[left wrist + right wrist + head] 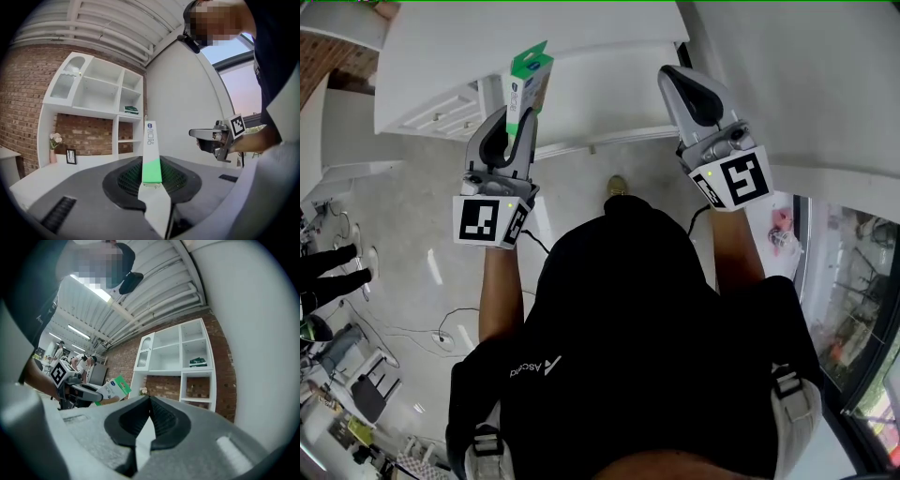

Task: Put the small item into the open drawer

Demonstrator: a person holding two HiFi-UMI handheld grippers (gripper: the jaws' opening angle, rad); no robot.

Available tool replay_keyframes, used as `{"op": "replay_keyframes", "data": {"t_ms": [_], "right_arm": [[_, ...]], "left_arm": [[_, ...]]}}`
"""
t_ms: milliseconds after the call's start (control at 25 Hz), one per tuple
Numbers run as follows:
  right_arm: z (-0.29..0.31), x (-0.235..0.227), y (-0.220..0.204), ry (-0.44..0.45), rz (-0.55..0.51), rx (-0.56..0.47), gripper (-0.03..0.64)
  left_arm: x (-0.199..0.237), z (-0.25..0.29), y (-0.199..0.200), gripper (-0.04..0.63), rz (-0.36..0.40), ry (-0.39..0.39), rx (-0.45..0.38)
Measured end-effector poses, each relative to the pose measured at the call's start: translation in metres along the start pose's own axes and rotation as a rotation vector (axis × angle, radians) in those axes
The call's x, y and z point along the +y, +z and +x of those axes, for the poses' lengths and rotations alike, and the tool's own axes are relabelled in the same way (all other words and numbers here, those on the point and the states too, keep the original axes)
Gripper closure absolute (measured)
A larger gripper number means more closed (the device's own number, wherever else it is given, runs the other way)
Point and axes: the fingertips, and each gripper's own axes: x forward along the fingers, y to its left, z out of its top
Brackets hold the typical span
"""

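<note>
A small green-and-white box [530,80] stands up between the jaws of my left gripper [517,114], which is shut on its lower end. In the left gripper view the box [151,154] rises edge-on from the left gripper [153,190], white end up. My right gripper [673,77] is held at the same height to the right, jaws together and empty. The right gripper view shows its jaws [150,401] meeting, with the left gripper [89,392] and the box [115,387] off to the left. White furniture [581,56] lies ahead; no open drawer shows plainly.
A white shelf unit [93,93] stands against a brick wall, with a green item [131,110] in one compartment, flowers [55,138] and a small frame [71,155] beside it. A white wall [806,84] is to the right. Cables [441,328] lie on the floor.
</note>
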Motion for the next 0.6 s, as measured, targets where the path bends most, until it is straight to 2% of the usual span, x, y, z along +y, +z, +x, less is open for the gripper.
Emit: {"op": "replay_keyframes", "data": {"t_ms": [280, 600], "right_arm": [[0.016, -0.047, -0.022, 0.039, 0.018, 0.010, 0.615], [0.030, -0.054, -0.030, 0.033, 0.039, 0.032, 0.615]], "left_arm": [[-0.001, 0.052, -0.035, 0.509, -0.008, 0.010, 0.095], [0.011, 0.083, -0.078, 0.509, 0.004, -0.036, 0.216]]}}
